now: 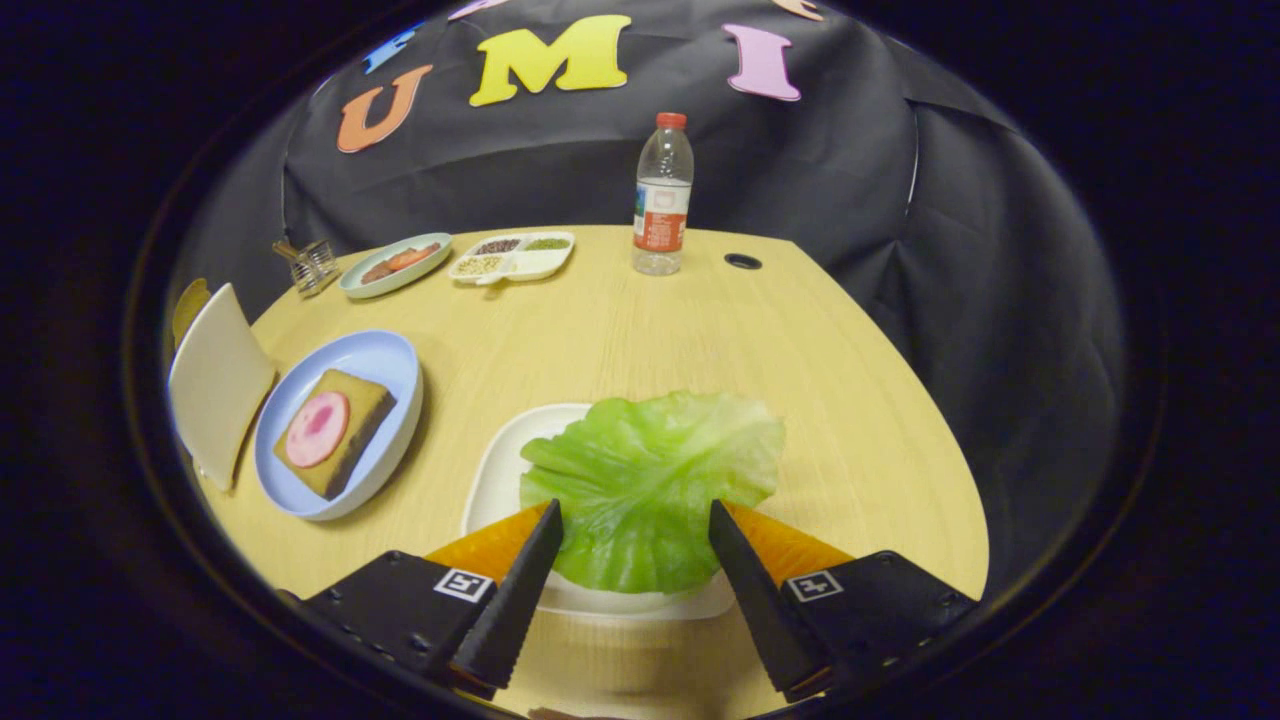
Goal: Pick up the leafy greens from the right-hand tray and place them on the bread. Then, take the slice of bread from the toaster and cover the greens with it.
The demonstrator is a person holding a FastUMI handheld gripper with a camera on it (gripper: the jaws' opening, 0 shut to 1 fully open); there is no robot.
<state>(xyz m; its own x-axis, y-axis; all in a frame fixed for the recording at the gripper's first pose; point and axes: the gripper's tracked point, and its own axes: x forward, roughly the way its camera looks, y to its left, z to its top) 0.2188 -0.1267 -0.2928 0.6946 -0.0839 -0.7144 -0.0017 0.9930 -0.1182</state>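
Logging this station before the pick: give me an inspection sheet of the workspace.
Surface: light wooden table, with a round hole near the water bottle.
Job's things: lettuce leaf lying on the white tray; bread with a pink slice on top in the blue plate; white slice standing beside that plate.
Clutter: water bottle; divided tray of grains; oval plate of food; small wire rack.
Grippers: gripper open, fingers either side of the leaf's near part, not pressing it.
Cables: nothing seen.
Surroundings: black cloth wall behind the table.
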